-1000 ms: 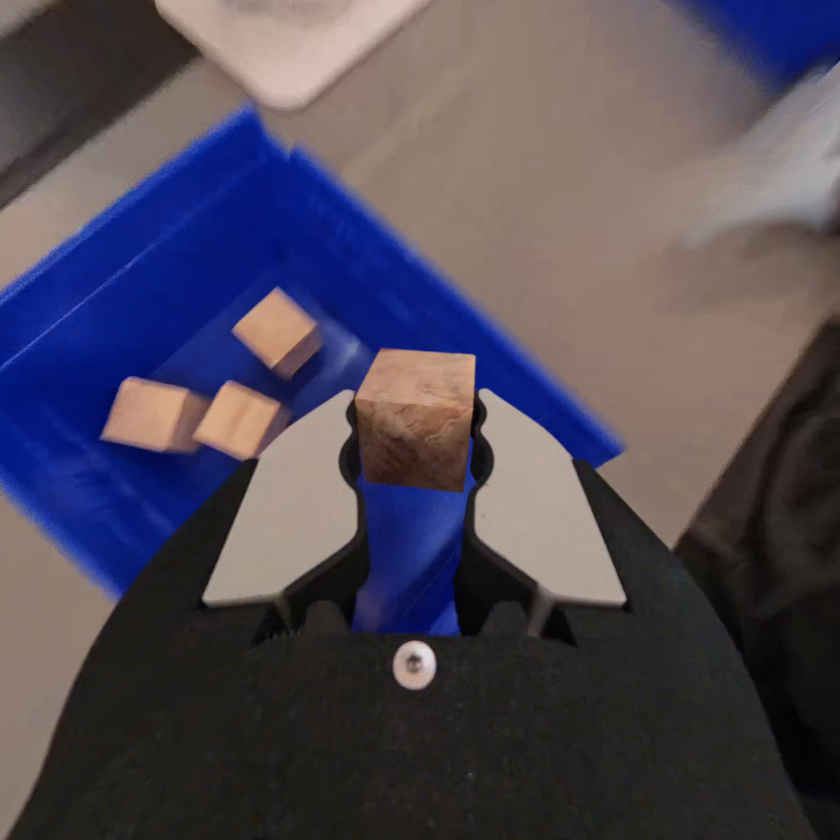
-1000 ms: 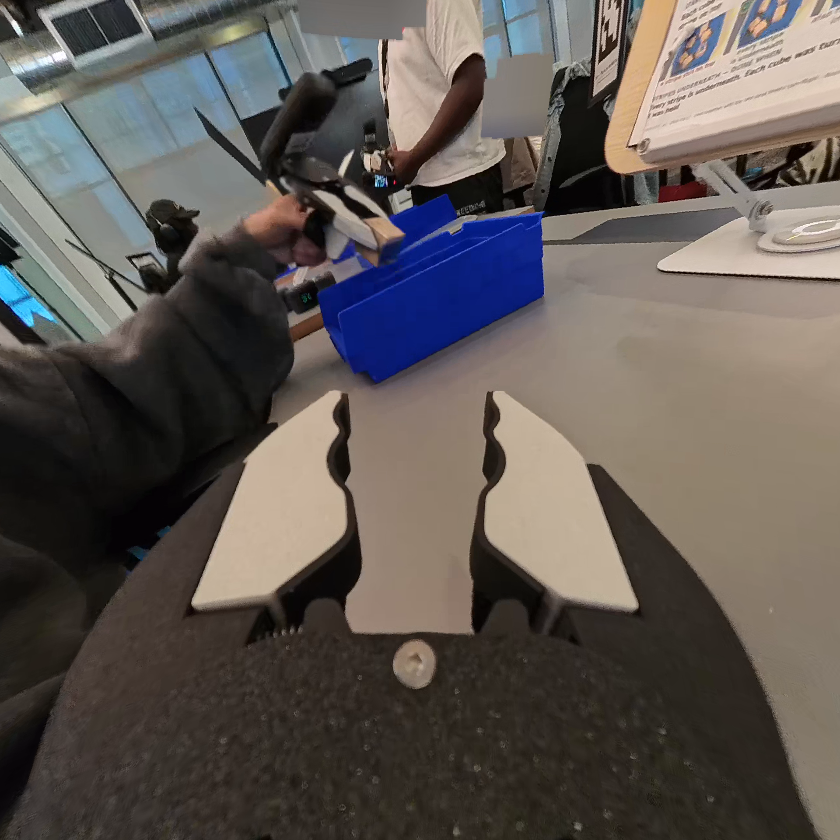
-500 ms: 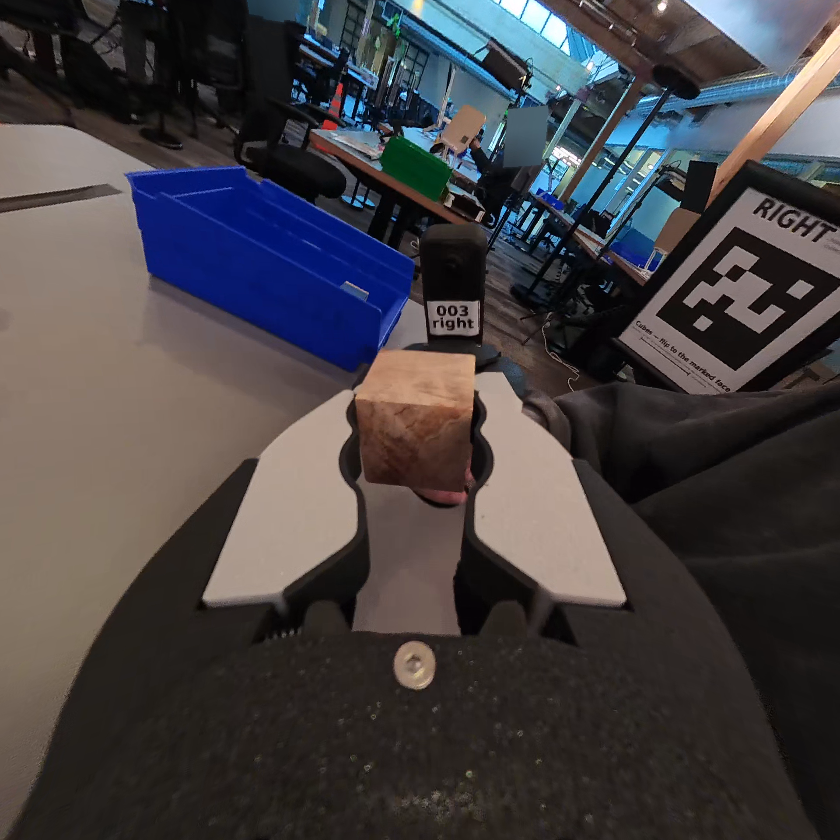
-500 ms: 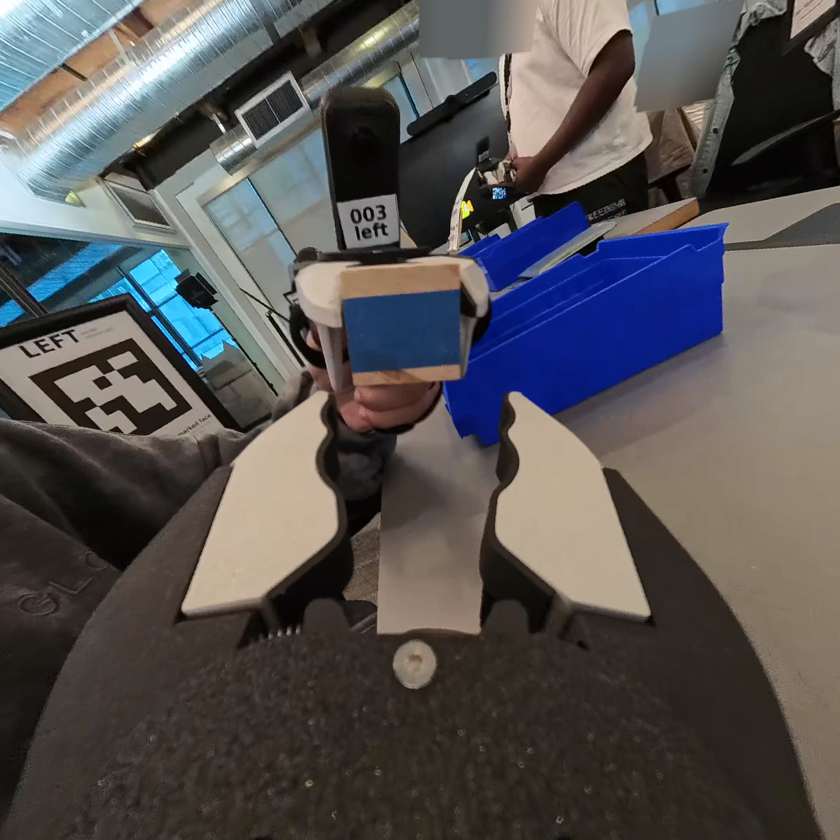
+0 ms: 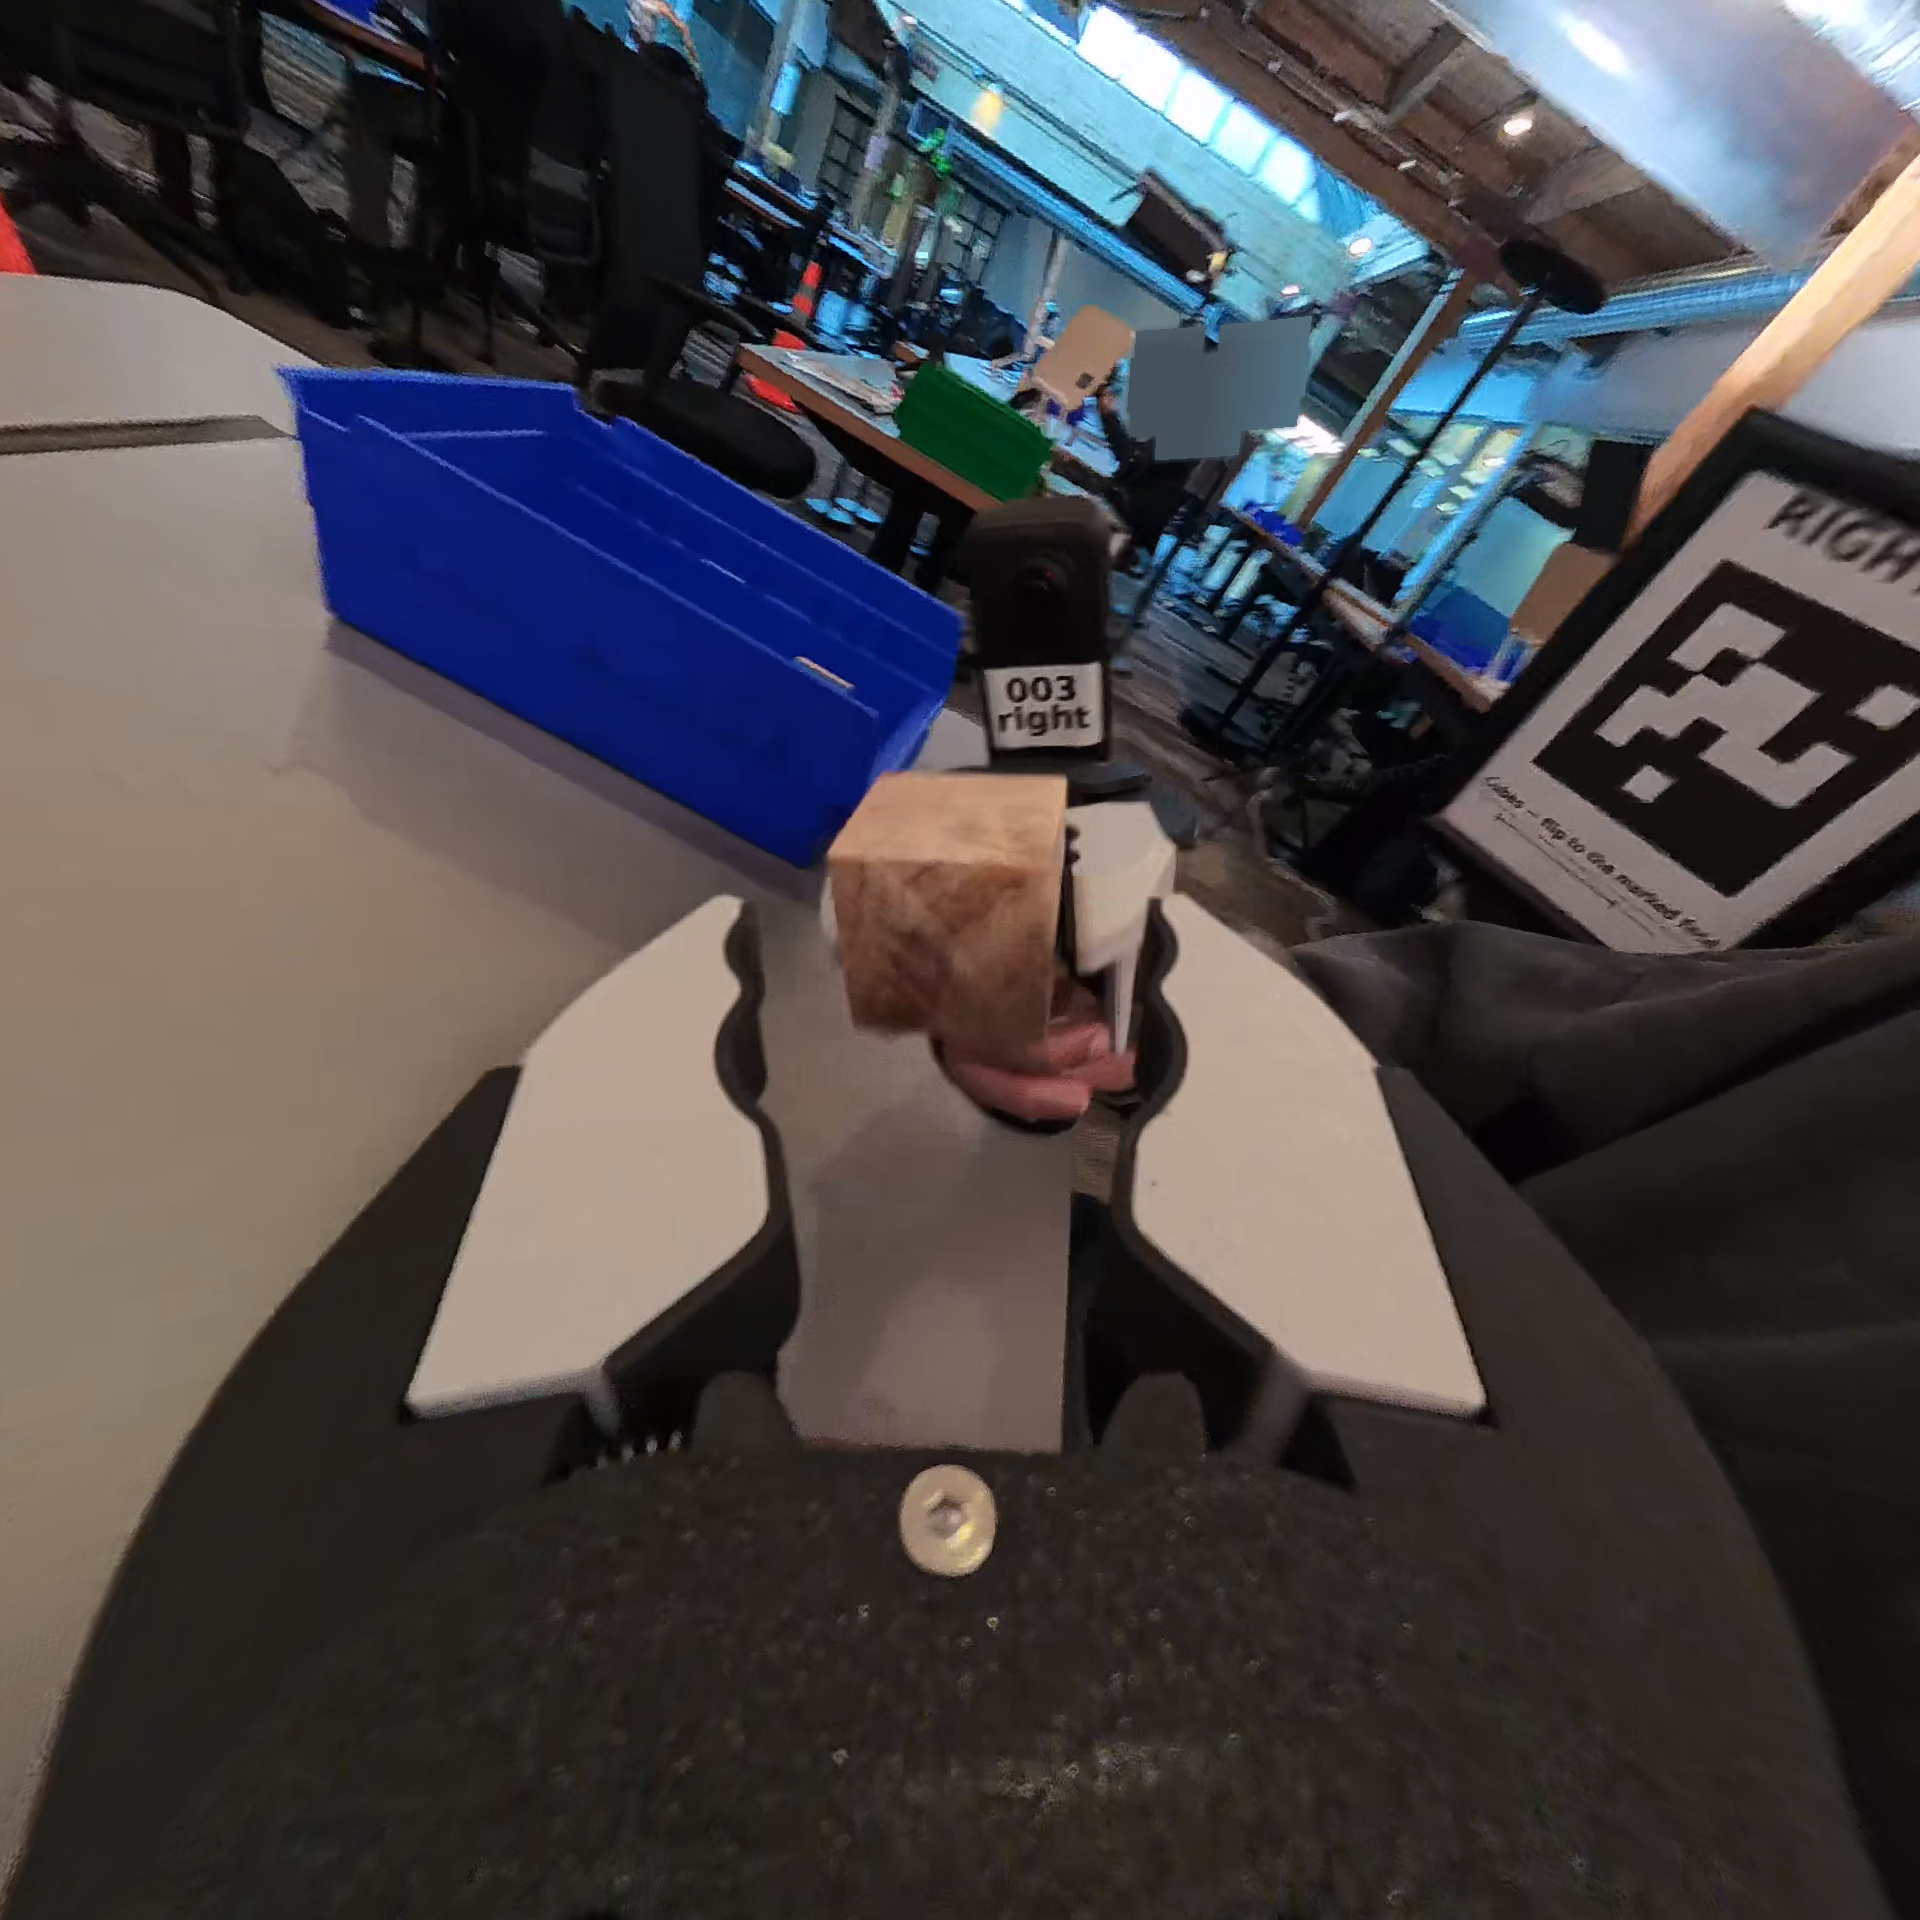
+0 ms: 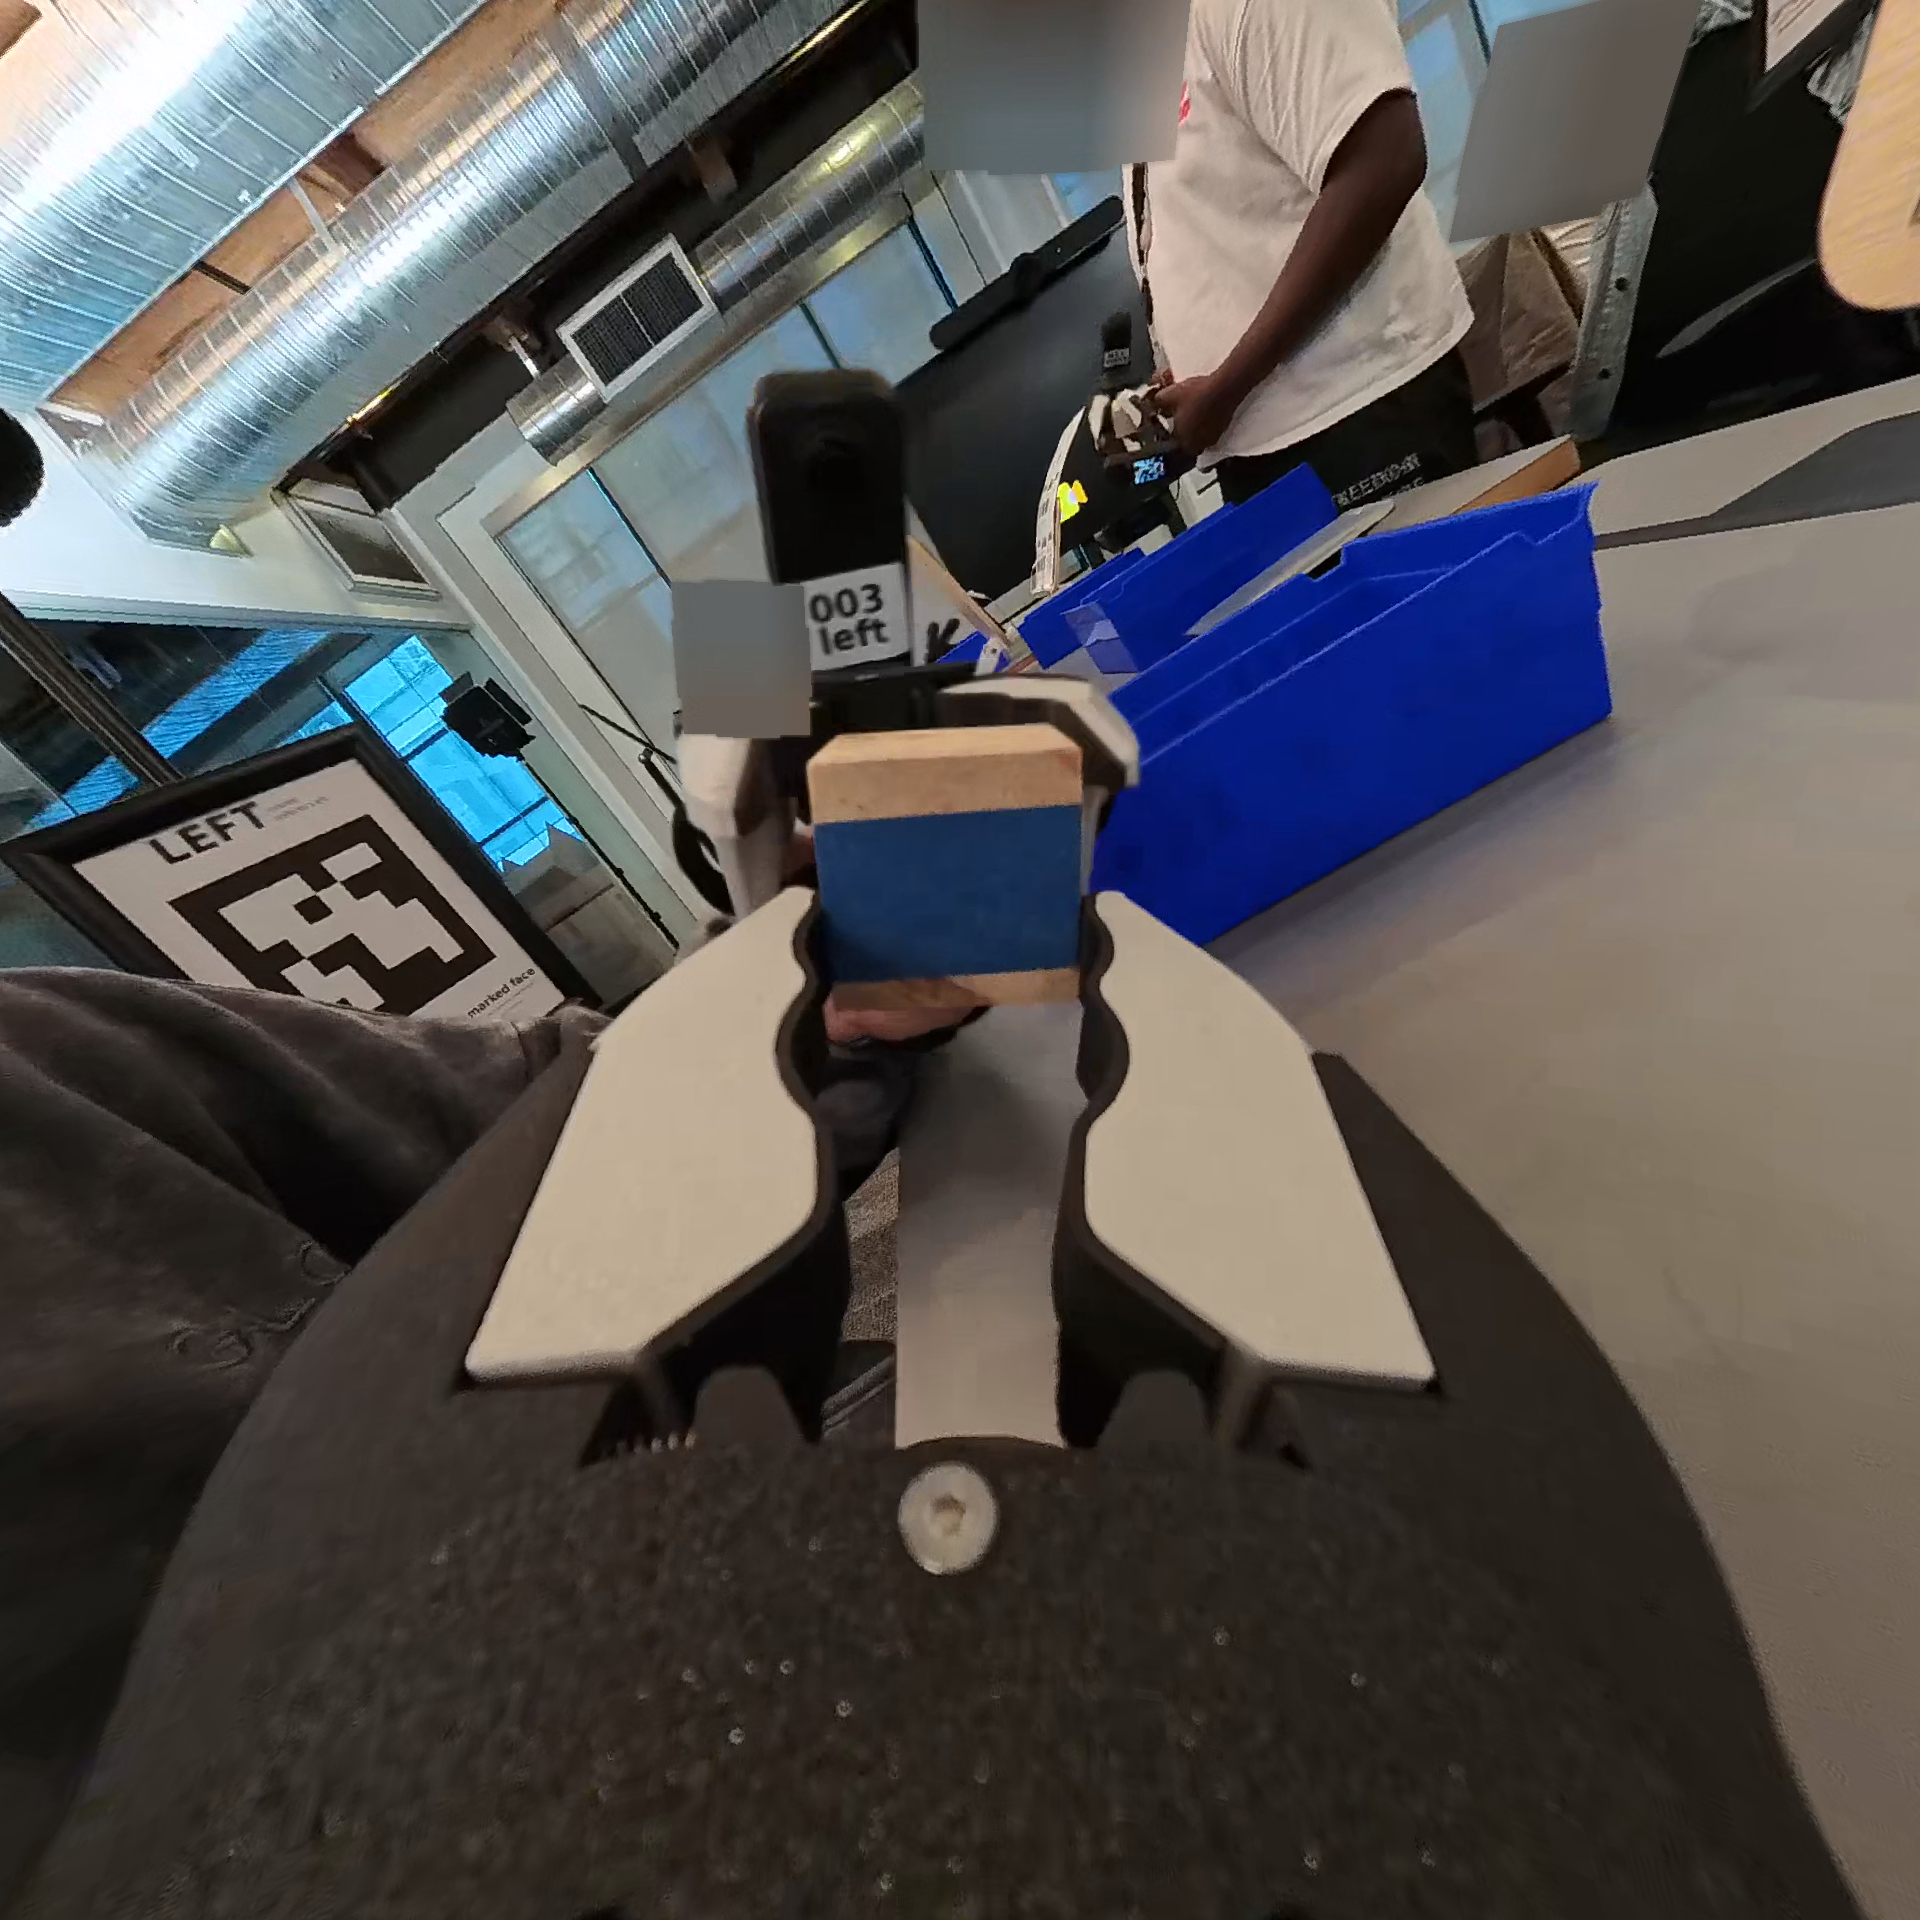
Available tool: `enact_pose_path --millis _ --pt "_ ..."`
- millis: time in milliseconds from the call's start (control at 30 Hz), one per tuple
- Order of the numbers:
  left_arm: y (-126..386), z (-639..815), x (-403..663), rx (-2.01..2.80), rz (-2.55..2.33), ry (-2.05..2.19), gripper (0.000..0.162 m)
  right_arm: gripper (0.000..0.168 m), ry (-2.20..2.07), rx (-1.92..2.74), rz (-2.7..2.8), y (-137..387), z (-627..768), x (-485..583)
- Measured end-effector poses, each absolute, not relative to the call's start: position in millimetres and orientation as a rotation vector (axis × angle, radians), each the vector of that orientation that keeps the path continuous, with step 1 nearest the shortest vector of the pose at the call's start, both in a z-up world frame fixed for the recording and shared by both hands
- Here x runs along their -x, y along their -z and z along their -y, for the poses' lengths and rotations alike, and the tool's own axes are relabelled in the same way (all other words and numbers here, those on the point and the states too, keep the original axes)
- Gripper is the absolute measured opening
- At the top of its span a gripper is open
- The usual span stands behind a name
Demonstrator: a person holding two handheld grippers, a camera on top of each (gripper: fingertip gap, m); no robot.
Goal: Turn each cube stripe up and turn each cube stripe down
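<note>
A handover is under way in mid-air. A second ago the left gripper [image 5: 951, 914] was carrying the wooden cube [image 5: 951, 914] over the open blue bin with three other cubes in it; half a second ago it was turned to face the right gripper, still clamped on the cube. Now its fingers stand well apart, with a clear gap on each side of the cube, so it has let go. The right gripper [image 6: 948, 909] has taken over: its fingers, which stood spread and empty over the counter [image 6: 1662, 935] a second ago, are now drawn in on the cube [image 6: 948, 868], touching its two side faces.

The cube hangs above the counter, between the two grippers, held by the right one alone. In the right wrist view its broad blue stripe [image 6: 945, 899] faces that camera, running sideways across the face, with bare wood above and below. The left wrist view shows only plain, mottled wood. So the stripe sits on a side face, neither up nor down.

My reading is that this pass serves as a regrip: with the new hold, a quarter turn of the right wrist should bring the stripe to the top or bottom before the cube goes back down. A blue bin [image 6: 1351, 748] stands near on the counter, just behind the cube.
</note>
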State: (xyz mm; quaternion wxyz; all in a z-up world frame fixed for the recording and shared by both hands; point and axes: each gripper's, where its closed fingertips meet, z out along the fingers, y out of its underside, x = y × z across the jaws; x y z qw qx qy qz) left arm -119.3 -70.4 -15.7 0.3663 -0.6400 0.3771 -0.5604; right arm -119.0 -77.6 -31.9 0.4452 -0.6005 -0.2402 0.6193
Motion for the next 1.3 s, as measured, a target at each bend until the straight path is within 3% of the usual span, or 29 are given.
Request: enact_pose_path --millis 200,333,467,700,833,1033,1300 --pt "77.1 46.7 199.9 1.885 -0.715 0.677 0.074 0.045 -1.414 1.509 0.574 31.5 74.2 95.5" --pt "119.2 66.7 215.6 2.007 -0.681 0.711 0.072 0.045 -1.351 1.541 0.561 41.4 70.0 90.1" --pt "126.3 71.5 212.3 2.024 -0.731 0.737 0.063 0.045 -1.335 1.577 0.545 44.1 66.6 89.0" --pt "126.2 79.3 208.9 2.003 -0.83 0.684 0.063 0.045 -0.784 1.775 0.416 -19.3 26.1 -28.5" --pt "126.9 83.6 206.4 2.02 -0.841 0.722 0.063 0.045 -0.462 2.165 0.222 9.3 -0.1 -124.8" --pt "135.1 90.0 202.5 2.063 -0.873 0.755 0.062 0.045 -0.324 2.685 0.158 115.2 -0.7 -173.1" --pt "144.0 94.3 199.4 2.09 -0.916 0.75 0.062 0.045 -0.243 2.814 0.205 163.8 -13.2 -181.6"
